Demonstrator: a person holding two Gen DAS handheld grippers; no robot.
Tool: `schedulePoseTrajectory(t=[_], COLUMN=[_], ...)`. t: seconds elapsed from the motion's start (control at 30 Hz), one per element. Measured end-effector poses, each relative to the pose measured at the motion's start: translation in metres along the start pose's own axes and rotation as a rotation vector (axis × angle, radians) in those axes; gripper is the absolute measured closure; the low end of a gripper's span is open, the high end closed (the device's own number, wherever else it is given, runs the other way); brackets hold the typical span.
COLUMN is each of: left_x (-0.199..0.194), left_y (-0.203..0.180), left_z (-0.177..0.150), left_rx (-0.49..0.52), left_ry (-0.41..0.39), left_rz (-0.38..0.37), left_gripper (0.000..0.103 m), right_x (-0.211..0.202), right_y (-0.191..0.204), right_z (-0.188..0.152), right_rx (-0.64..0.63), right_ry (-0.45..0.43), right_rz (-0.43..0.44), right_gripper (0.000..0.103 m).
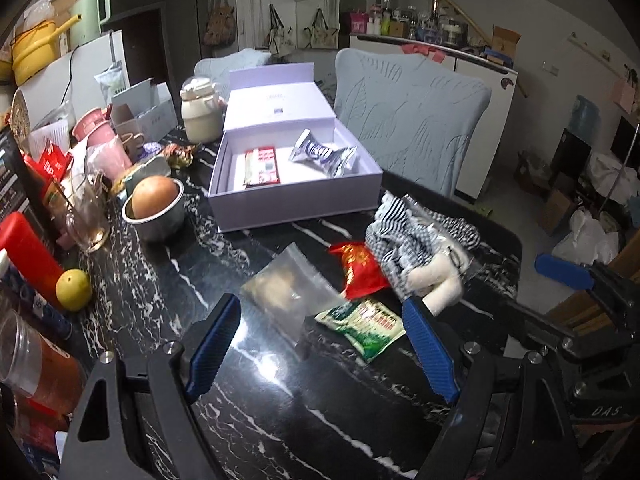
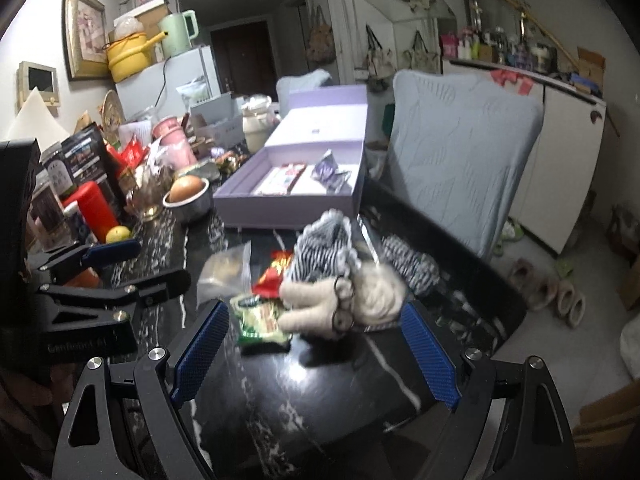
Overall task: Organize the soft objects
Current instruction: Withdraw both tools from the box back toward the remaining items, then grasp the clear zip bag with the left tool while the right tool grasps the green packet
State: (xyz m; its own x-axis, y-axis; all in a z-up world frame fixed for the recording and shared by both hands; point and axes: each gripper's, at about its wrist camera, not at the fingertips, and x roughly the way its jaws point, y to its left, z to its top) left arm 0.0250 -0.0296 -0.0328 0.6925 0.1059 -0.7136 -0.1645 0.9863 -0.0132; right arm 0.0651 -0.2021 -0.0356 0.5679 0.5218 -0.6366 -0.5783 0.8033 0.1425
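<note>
The left gripper [image 1: 322, 342] hangs above the black marble table [image 1: 168, 280] with its two blue fingers [image 1: 214, 346] wide apart and nothing between them; below and just ahead of it lie a clear plastic pouch [image 1: 290, 286] with something brownish inside, a green and white packet [image 1: 366, 326] and a red foil packet [image 1: 358, 266], the three close together and partly overlapping; just to the right of the red packet sits a soft toy [image 1: 420, 248] in a black and white striped and checked cloth, with cream plush limbs, inside a transparent wrapping; the right gripper [image 2: 316, 354] is also spread open and empty, and it hovers directly in front of this toy [image 2: 344, 276], whose cream legs point toward the camera; the view from the right wrist is somewhat blurred; farther back on the table stands an open lilac box [image 1: 296, 196] with its lid raised, and inside it lie a red and white packet [image 1: 262, 166] and a silver and blue wrapped packet [image 1: 324, 154], side by side but apart; left of the box is a metal bowl [image 1: 158, 220] that holds a round brownish fruit or onion, and nearer the table's left edge a yellow fruit [image 1: 74, 290] rests beside a red container [image 1: 28, 254]; behind the table stands a chair with a pale blue cover [image 1: 412, 120].
</note>
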Motion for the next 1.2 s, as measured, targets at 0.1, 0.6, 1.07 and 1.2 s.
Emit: schedulePoseTrajectory(t=[0.1, 0.6, 1.07, 1.2], left_x=[0.005, 0.025, 0.038, 0.041], left_y=[0.005, 0.036, 0.062, 0.063], left_z=[-0.003, -0.015, -0.010, -0.008], left_rx=[-0.002, -0.039, -0.105, -0.112], left_ry=[0.015, 0.059, 0.076, 0.083], left_rz=[0.003, 0.028, 0.012, 0.000], left_gripper=[0.020, 0.020, 0.020, 0.020], right_x=[0.010, 0.067, 0.113, 0.121], right_y=[0.000, 0.020, 0.045, 0.052], right_z=[-0.010, -0.029, -0.019, -0.020], right_rx=[0.032, 0.037, -0.048, -0.086], right_ry=[0.034, 0.153, 0.207, 0.219], right_rz=[0.028, 0.103, 0.090, 0.041], right_gripper=[0.014, 0.015, 0.019, 0.030])
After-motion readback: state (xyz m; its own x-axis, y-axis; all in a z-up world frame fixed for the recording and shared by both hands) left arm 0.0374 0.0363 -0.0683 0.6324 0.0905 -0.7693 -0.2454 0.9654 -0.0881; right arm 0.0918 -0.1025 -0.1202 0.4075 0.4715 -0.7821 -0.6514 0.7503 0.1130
